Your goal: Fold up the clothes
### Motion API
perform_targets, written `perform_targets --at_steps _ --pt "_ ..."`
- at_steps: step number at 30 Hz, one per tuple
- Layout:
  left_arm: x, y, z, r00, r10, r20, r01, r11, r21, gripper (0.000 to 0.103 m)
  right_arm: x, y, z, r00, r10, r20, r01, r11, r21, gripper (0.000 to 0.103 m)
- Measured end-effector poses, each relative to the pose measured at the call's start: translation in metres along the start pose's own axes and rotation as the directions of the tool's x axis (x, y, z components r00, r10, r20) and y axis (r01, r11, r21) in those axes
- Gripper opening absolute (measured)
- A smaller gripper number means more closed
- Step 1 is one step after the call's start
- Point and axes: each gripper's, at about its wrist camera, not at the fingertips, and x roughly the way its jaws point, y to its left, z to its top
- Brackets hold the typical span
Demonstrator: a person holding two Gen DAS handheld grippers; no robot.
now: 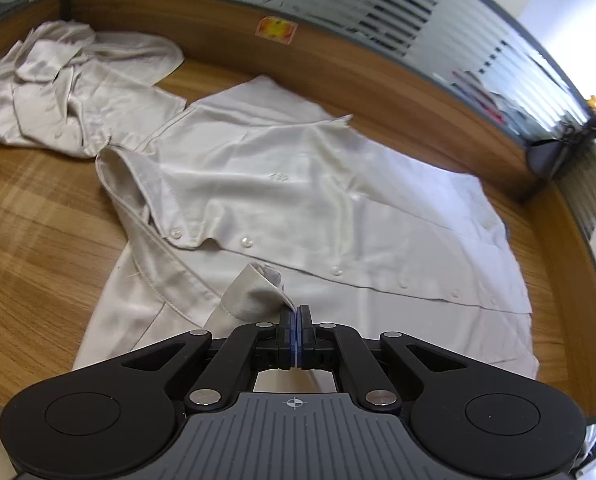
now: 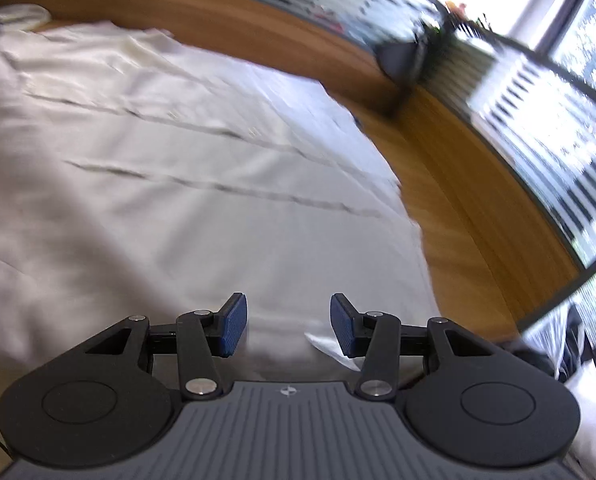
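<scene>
Worktop (image 1: pixel 37 240): bare wood left of spread shirt (image 1: pixel 298 200); crumpled garment (image 1: pixel 69 88) far-left; raised wooden rim (image 1: pixel 378 92) behind.

- The spread shirt (image 1: pixel 298 184) is off-white with a faint sheen, its buttons (image 1: pixel 245 242) pearly white and its seams stitched in matching thread.
- The crumpled garment (image 1: pixel 69 88) at the far left is the same pale cream.
- The bench (image 1: pixel 37 232) is warm honey-brown with a streaked wood grain; its raised rim (image 1: pixel 378 80) is a darker brown.
- A sticker (image 1: pixel 275 29) on the rim is orange-red with a yellow middle.
- The left tool (image 1: pixel 296 320) is matte black with a thin blue line between its pads.
- The right tool (image 2: pixel 289 328) is black with ribbed, deep-blue pads (image 2: pixel 233 324) and silver rivets.
- The partition (image 1: pixel 398 16) behind carries grey and white horizontal stripes.
</scene>
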Motion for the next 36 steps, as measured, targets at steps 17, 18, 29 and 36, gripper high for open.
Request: perform_targets --at_steps 17,18,29,36 --pt "0.041 0.001 0.010 0.995 0.054 -0.088 -0.046 0.995 0.090 0.003 -0.041 -0.002 -0.059 0.943 0.306 0.126 -0.319 0.943 0.095 0.051" --pt "0.044 0.001 0.010 0.994 0.059 -0.093 -0.050 0.994 0.096 0.003 -0.040 0.004 -0.064 0.940 0.316 0.125 -0.329 0.939 0.102 0.051" --pt "0.063 -0.016 0.012 0.984 0.126 -0.130 -0.090 0.964 0.249 0.003 -0.019 0.106 -0.107 0.934 0.338 0.117 -0.343 0.939 0.026 0.051" --pt "0.062 -0.020 0.014 0.984 0.132 -0.122 -0.097 0.962 0.254 0.003 0.016 0.147 -0.115 0.976 0.203 0.081 -0.202 0.979 -0.013 0.051"
